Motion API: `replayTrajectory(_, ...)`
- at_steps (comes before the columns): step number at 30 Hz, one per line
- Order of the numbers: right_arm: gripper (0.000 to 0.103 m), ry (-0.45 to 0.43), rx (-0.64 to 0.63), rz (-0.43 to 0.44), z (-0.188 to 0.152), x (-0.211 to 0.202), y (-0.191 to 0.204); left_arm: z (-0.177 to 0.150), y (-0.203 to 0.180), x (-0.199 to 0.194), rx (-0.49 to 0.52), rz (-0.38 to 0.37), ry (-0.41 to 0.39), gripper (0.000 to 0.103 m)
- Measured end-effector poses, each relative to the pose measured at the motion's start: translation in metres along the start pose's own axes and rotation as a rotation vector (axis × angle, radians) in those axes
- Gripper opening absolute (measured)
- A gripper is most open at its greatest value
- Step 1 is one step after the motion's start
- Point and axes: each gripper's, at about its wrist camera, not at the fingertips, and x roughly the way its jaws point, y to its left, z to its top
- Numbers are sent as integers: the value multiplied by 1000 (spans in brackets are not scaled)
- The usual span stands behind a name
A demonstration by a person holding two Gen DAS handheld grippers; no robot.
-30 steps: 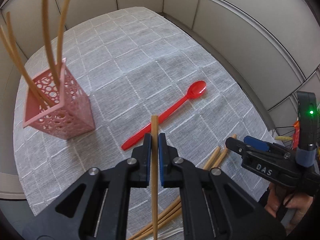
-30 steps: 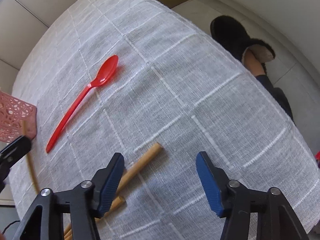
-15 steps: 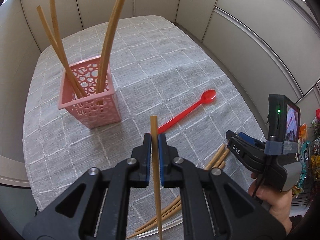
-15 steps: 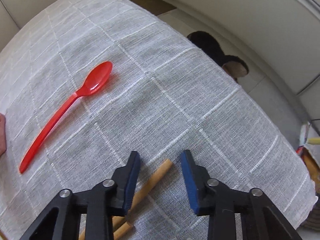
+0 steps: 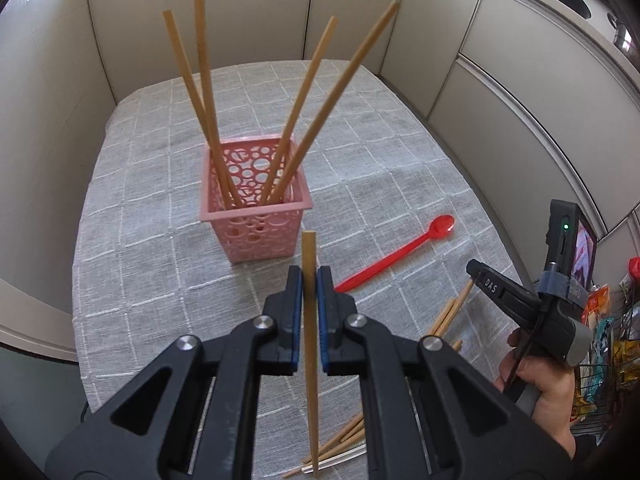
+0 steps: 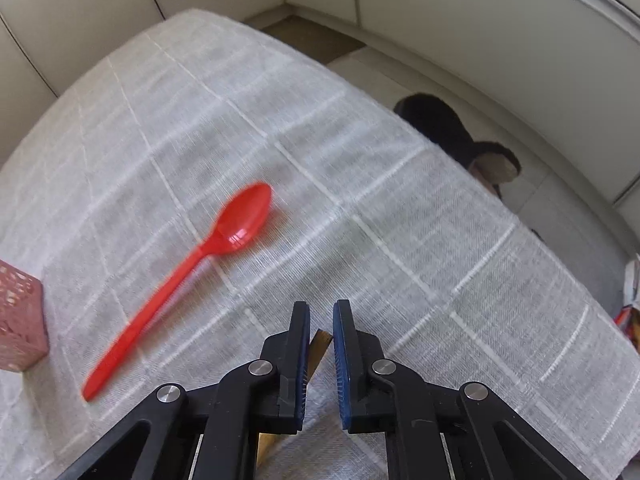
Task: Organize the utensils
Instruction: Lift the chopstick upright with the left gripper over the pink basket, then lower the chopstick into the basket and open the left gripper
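The left gripper [image 5: 309, 280] is clamped on one wooden chopstick [image 5: 310, 344], whose long axis runs straight along the fingers, upper end poking just past the tips and lower end trailing back under the jaws. Just beyond those tips and slightly to their left stands the pink basket [image 5: 256, 224], four chopsticks already leaning in it; the coming drop, I judge, depends on bringing the held stick upright over that rim (the left hand is clearly the nearer). To the right of the tips lies the red spoon [image 5: 394, 258], handle pointing back toward them. The right gripper [image 6: 321, 320] has just been closing on a loose chopstick [image 6: 319, 346] between its jaws; whether both pads press it, I cannot tell. Its body reads "DAS".
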Motion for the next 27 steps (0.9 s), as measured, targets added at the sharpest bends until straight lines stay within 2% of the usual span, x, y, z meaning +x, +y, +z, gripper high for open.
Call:
replayTrajectory(11, 9, -239, -114, 170, 7, -93, 31, 14, 22, -55, -71, 44, -210, 8)
replayTrajectory(17, 8, -373, -196, 242, 11, -143, 50, 21, 35, -83, -125, 43, -329, 8)
replayTrajectory(22, 7, -439, -210, 303, 25, -170, 59, 29, 46, -107, -194, 19, -433, 8)
replayTrajectory(27, 7, -464, -210, 351, 44, -185, 68, 37, 54, -130, -263, 6, -553, 8)
